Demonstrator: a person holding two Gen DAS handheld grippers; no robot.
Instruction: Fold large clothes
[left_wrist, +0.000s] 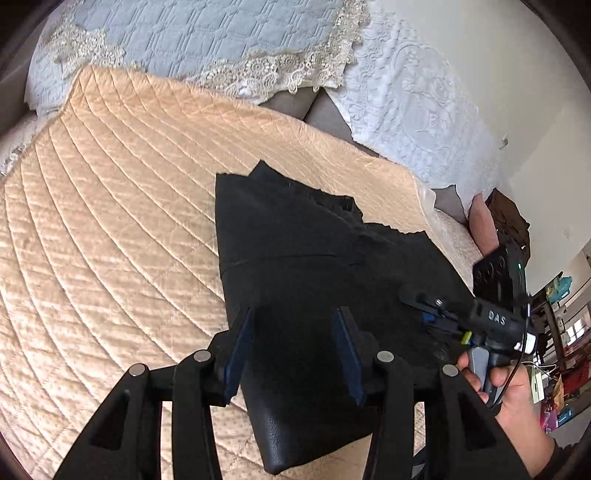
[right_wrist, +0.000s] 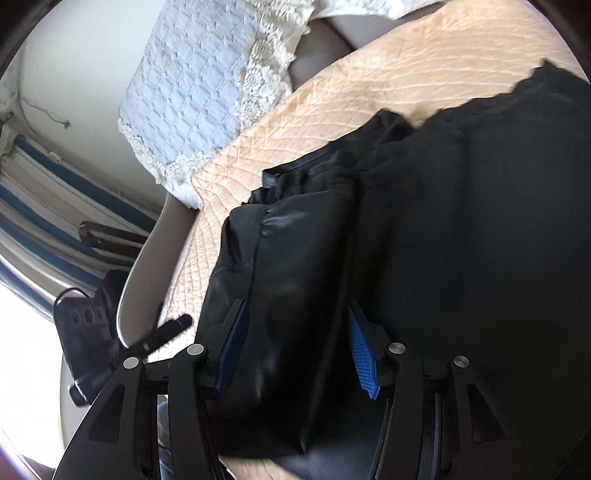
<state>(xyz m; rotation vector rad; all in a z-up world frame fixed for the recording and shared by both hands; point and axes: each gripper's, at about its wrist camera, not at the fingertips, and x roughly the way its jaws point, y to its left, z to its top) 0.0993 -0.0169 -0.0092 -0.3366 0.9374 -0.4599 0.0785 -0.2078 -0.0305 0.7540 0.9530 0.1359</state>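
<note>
**K:** Nearest the lens in the left wrist view: left gripper (left_wrist: 295, 350), fingers (left_wrist: 240, 354) partly open, pads apart. Black garment (left_wrist: 314, 266) lies under and between them, but nothing is pinched as far as this view shows.

**M:** Right side?

**K:** Right gripper (right_wrist: 299, 347) is the same: fingers (right_wrist: 364, 362) roughly half open, straddling a shiny, leather-like fold of the garment (right_wrist: 295, 258). Pads are not pressing on it. The view is motion-blurred, so contact is hard to call.

**M:** Where does the garment sit?

**K:** On the peach quilted cover (left_wrist: 110, 221), near its front edge, bunched into layers with a matte panel beside the shiny one. Blue-grey lace-trimmed quilt (left_wrist: 203, 37) is behind it, white embossed cover (left_wrist: 424, 110) to the right.

**M:** Risks?

**K:** Layers are stacked, so a close here could catch only the top ply, or several plies at once, and the fold would then come out skewed. The shiny panel looks slick and may slip from the pads under a pull. The garment sits close to the cover's edge, so a drag toward the person could take it off. Both grippers are near each other and could clash.

**M:** Any text?

**K:** "DAS" in white on the right gripper's body (left_wrist: 495, 317), seen from the left wrist, with a person's hand (left_wrist: 506, 387) on its handle. Nothing else legible.
</note>
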